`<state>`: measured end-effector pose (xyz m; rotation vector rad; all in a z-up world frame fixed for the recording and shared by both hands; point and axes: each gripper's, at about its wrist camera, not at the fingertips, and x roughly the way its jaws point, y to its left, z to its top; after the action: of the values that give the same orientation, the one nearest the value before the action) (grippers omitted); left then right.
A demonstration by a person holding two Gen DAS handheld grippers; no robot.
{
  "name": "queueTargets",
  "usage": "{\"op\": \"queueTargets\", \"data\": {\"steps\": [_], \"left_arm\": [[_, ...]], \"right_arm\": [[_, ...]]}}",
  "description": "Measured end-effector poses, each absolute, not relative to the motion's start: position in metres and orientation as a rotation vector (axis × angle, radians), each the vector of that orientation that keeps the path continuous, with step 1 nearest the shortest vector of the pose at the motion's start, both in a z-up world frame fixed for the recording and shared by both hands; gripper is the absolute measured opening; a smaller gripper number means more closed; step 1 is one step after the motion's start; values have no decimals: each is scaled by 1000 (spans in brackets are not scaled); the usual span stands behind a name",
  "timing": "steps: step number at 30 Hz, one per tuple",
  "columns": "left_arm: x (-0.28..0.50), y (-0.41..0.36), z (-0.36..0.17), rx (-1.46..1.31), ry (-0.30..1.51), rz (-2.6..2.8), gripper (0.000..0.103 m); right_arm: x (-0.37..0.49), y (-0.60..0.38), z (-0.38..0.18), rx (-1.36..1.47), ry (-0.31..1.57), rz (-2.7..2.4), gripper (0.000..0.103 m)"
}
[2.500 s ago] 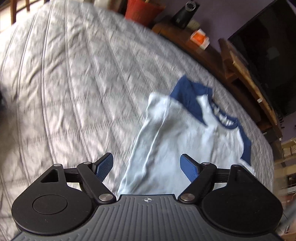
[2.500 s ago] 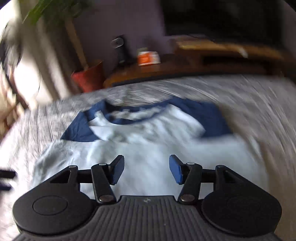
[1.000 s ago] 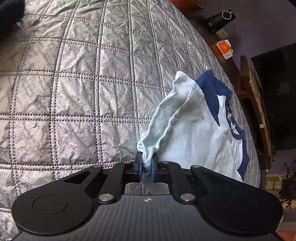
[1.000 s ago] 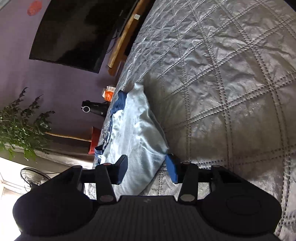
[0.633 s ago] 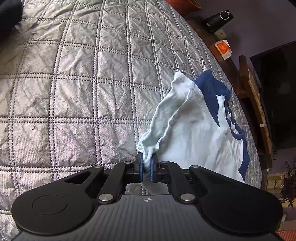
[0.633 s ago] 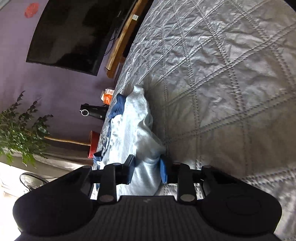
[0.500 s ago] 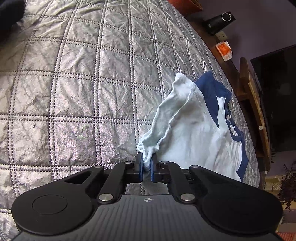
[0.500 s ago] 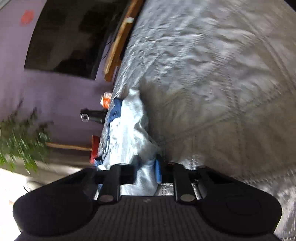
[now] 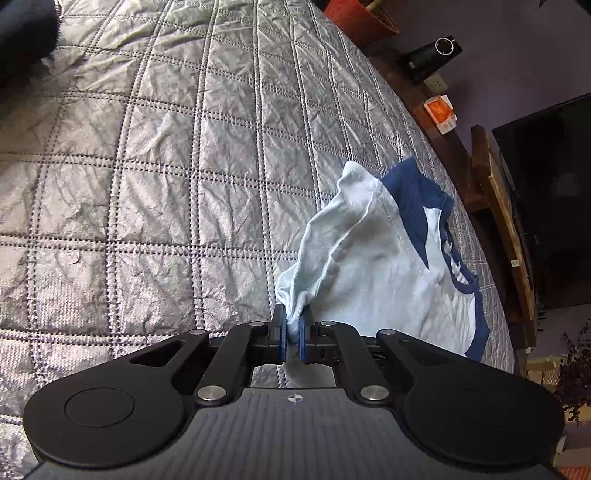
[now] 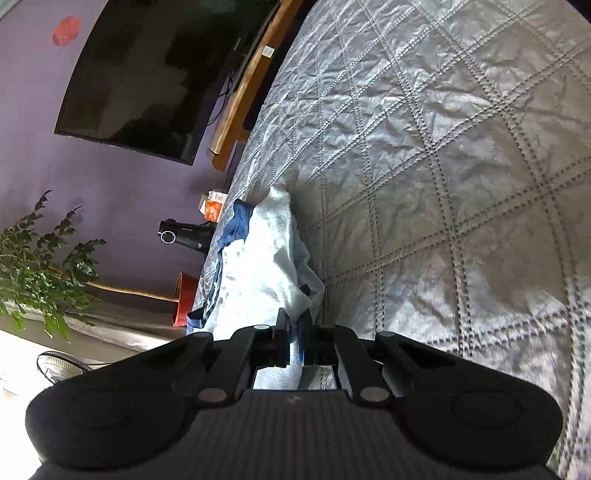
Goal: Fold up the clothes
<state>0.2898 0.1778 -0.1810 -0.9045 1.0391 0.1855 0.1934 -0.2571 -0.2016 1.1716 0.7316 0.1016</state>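
A pale blue T-shirt (image 9: 373, 266) with navy sleeves and collar lies on a grey quilted bedspread (image 9: 147, 184). My left gripper (image 9: 292, 328) is shut on the shirt's bottom corner, and the hem rises from the bed in a fold. In the right wrist view the same T-shirt (image 10: 266, 258) runs away from me along the bedspread (image 10: 443, 184). My right gripper (image 10: 294, 328) is shut on the other bottom corner, with cloth pinched between its blue pads.
A dark TV (image 10: 155, 74) hangs on the purple wall above a wooden shelf (image 10: 243, 92). A low wooden unit beside the bed carries an orange box (image 9: 439, 110) and a black device (image 9: 432, 55). A red pot (image 10: 186, 299) and a green plant (image 10: 37, 266) stand beyond the bed. Something dark (image 9: 26, 33) lies at the bed's far left corner.
My right gripper's jaws have come together on the shirt's corner, having stood apart around it a second ago. The left gripper kept its hold on the other corner without moving.
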Motion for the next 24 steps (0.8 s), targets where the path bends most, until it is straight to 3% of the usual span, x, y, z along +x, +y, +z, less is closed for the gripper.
{"op": "queueTargets", "data": {"steps": [24], "left_arm": [[200, 205, -176, -1058, 1064, 266, 7]], "right_arm": [[126, -255, -162, 1238, 904, -28, 3]]}}
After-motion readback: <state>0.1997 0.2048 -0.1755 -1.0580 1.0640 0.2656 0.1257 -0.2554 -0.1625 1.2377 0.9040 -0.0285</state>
